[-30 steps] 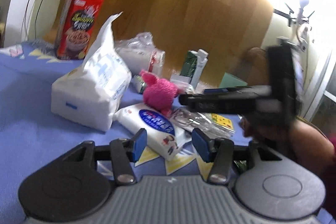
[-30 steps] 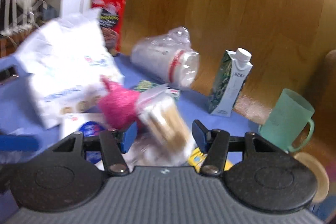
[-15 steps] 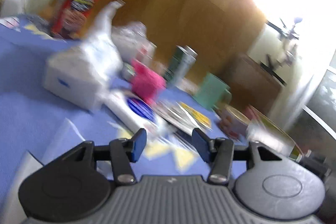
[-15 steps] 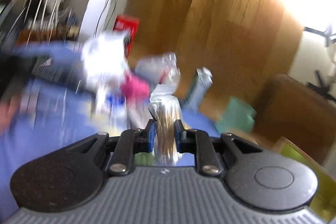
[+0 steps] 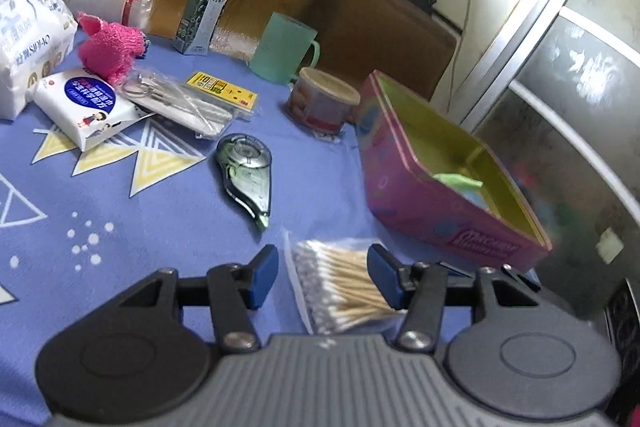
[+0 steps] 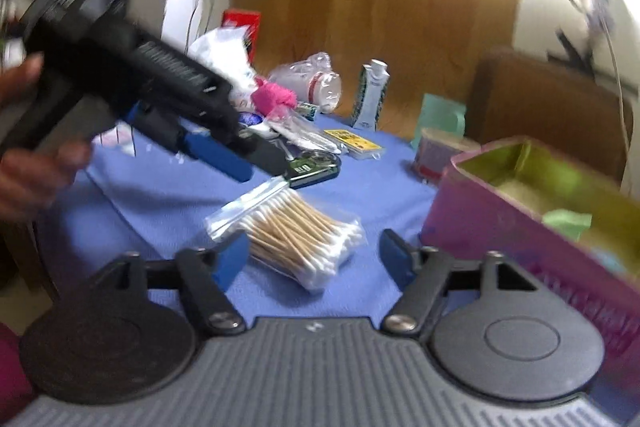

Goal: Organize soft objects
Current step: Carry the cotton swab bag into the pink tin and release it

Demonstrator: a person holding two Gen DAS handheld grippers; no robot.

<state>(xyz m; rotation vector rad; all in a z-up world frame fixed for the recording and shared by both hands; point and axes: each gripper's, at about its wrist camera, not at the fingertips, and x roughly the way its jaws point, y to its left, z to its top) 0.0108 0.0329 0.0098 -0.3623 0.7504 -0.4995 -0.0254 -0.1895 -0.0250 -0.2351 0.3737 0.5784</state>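
A clear bag of cotton swabs [image 5: 340, 283] lies on the blue cloth beside a pink box [image 5: 404, 183] that holds a green cloth [image 5: 460, 181]. My left gripper [image 5: 323, 277] is open, its jaws on either side of the bag. In the right wrist view the bag [image 6: 292, 227] lies just ahead of my open right gripper [image 6: 314, 259], with the box [image 6: 512, 223] at the right. The left gripper [image 6: 224, 157] shows there from the side, above the bag. A pink knitted toy [image 5: 110, 47] and tissue packs [image 5: 86, 107] lie at the far left.
A green correction tape [image 5: 248, 175] lies mid-cloth. A teal mug [image 5: 284, 49], a round tub [image 5: 322, 101], a carton [image 5: 204, 15], a cup sleeve [image 5: 108, 1], a yellow card [image 5: 222, 93] and a large white bag [image 5: 28, 23] stand behind.
My right gripper carried the swab bag from the pile to the cloth beside the pink box and opened. My left gripper swung right and now straddles the bag.
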